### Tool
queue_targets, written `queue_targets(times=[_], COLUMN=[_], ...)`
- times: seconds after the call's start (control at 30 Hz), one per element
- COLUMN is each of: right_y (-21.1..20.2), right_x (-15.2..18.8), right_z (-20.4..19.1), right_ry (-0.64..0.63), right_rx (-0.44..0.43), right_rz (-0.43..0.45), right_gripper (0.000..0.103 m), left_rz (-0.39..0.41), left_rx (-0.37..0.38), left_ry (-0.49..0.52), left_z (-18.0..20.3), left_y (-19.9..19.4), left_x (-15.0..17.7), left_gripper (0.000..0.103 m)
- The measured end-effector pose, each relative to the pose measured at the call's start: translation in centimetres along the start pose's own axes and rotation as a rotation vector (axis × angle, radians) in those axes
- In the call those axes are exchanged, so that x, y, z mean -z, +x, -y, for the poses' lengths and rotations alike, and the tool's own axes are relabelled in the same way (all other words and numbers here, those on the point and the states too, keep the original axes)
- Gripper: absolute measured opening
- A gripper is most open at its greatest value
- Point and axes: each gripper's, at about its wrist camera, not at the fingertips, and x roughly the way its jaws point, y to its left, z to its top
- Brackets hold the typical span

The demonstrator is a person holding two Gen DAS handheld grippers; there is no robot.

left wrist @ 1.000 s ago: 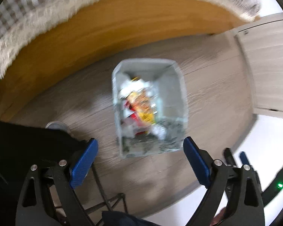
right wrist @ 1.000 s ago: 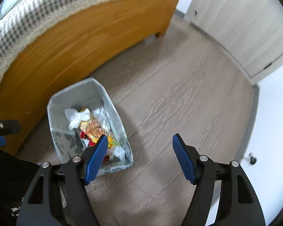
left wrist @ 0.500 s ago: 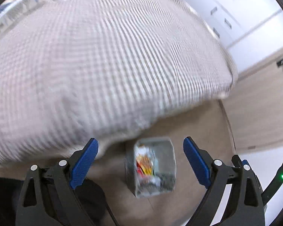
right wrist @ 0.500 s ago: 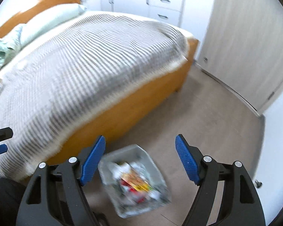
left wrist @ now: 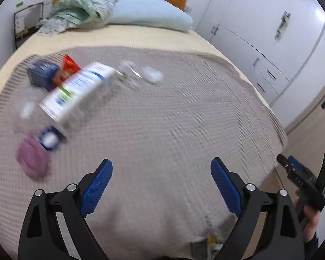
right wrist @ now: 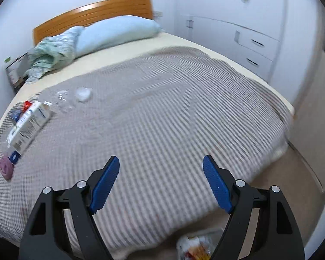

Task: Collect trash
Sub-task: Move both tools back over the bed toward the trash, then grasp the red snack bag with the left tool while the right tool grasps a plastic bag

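Observation:
Trash lies on the bed's checked blanket (left wrist: 173, 119): a white carton with blue and green print (left wrist: 80, 91), a red snack packet (left wrist: 68, 67), a dark blue packet (left wrist: 42, 73), a purple lump (left wrist: 32, 162) and a crumpled white tissue (left wrist: 152, 75). The carton (right wrist: 28, 125) and tissue (right wrist: 83, 94) also show in the right wrist view. My left gripper (left wrist: 161, 186) hangs open over the blanket, nothing between its pads. My right gripper (right wrist: 161, 184) is open and empty too. The grey bin of trash (right wrist: 197, 247) sits on the floor at the bed's foot.
A blue pillow (left wrist: 149, 13) and a green crumpled cover (left wrist: 80, 6) lie by the wooden headboard (right wrist: 93, 15). White cupboards with drawers (left wrist: 270, 49) line the right wall. A shelf (left wrist: 26, 23) stands far left of the bed. A hand holds the other gripper (left wrist: 307, 186) at right.
Both grippers rose and tilted up from looking down into the bin on the floor to looking across the bed. The bin slid to the bottom edge of both views.

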Motion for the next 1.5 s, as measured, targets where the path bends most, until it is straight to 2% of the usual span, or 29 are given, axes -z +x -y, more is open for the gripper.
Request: queue_targets(times=[0.07, 0.17, 0.2, 0.27, 0.3, 0.33, 0.4, 0.43, 0.57, 0.73, 0.8, 0.87, 0.93, 1.0, 1.1, 1.17, 1.2, 1.23, 1.27, 1.4, 1.5], right_y=[1.3, 3.7, 4.5, 6.2, 6.9, 8.3, 10.5, 11.6, 16.8, 23.1, 25.6, 28.1, 29.7, 31.7, 34.1, 35.3, 35.3, 34.8, 34.2, 30.8, 26.8], right_x=[-2.0, -5.2, -5.9, -7.7, -8.3, -9.4, -10.9, -11.6, -14.9, -16.8, -16.9, -17.1, -17.2, -17.1, -16.6, -15.8, -15.5, -15.3, -15.2, -15.1, -15.1], right_z=[-2.2, -5.8, -6.6, -8.9, -9.6, -10.9, -12.6, -13.4, -15.8, -16.5, -16.8, -17.5, -18.3, -19.4, -20.7, -21.4, -21.5, -21.7, -21.7, -21.1, -20.1], right_ry=[-0.033, -0.1, -0.118, -0.165, -0.178, -0.197, -0.212, -0.216, -0.173, -0.061, -0.014, 0.015, 0.008, -0.01, -0.035, -0.044, -0.049, -0.068, -0.075, -0.085, -0.105], right_rx=[-0.041, -0.1, -0.114, -0.165, -0.182, -0.203, -0.222, -0.238, -0.295, -0.338, -0.369, -0.379, -0.363, -0.337, -0.309, -0.285, -0.279, -0.262, -0.258, -0.269, -0.287], right_rz=[0.007, 0.019, 0.022, 0.033, 0.034, 0.029, 0.008, -0.005, -0.069, -0.152, -0.183, -0.21, -0.231, -0.263, -0.306, -0.339, -0.336, -0.315, -0.302, -0.245, -0.194], right_gripper=[0.076, 0.076, 0.076, 0.076, 0.076, 0.076, 0.076, 0.076, 0.076, 0.076, 0.07, 0.065, 0.065, 0.065, 0.049, 0.029, 0.025, 0.015, 0.01, 0.007, 0.006], left_rz=[0.037, 0.066, 0.071, 0.019, -0.021, -0.06, -0.111, -0.151, -0.219, -0.302, -0.303, -0.305, -0.304, -0.276, -0.21, -0.171, -0.149, -0.13, -0.118, -0.083, -0.087], left_rx=[-0.015, -0.123, -0.127, -0.132, -0.178, -0.207, -0.167, -0.145, -0.168, -0.156, -0.153, -0.175, -0.167, -0.16, -0.142, -0.139, -0.14, -0.137, -0.136, -0.149, -0.144], left_ry=[-0.007, -0.043, -0.048, -0.077, -0.108, -0.129, -0.144, -0.148, -0.159, -0.164, -0.156, -0.139, -0.127, -0.094, -0.076, -0.07, -0.062, -0.061, -0.064, -0.063, -0.092], left_z=[-4.2, -9.6, -11.6, -15.6, -17.6, -19.5, -21.7, -22.7, -24.6, -24.8, -24.3, -24.0, -23.8, -23.3, -22.9, -22.7, -22.6, -22.6, -22.6, -23.1, -23.3], left_y=[-0.2, 0.4, 1.0, 2.9, 4.2, 5.6, 7.4, 8.7, 12.0, 15.3, 16.2, 17.3, 18.5, 18.6, 17.4, 16.3, 15.5, 14.7, 14.1, 11.6, 10.5], left_x=[-2.9, -6.9, -8.3, -10.5, -11.6, -12.7, -14.0, -14.8, -16.0, -16.3, -16.5, -16.6, -16.6, -16.9, -17.6, -18.0, -18.1, -18.3, -18.4, -18.8, -18.7], left_gripper=[0.089, 0.089, 0.088, 0.08, 0.066, 0.064, 0.055, 0.055, 0.046, 0.045, 0.043, 0.031, 0.01, 0.001, 0.0, 0.0, 0.0, 0.0, 0.0, 0.0, 0.0])
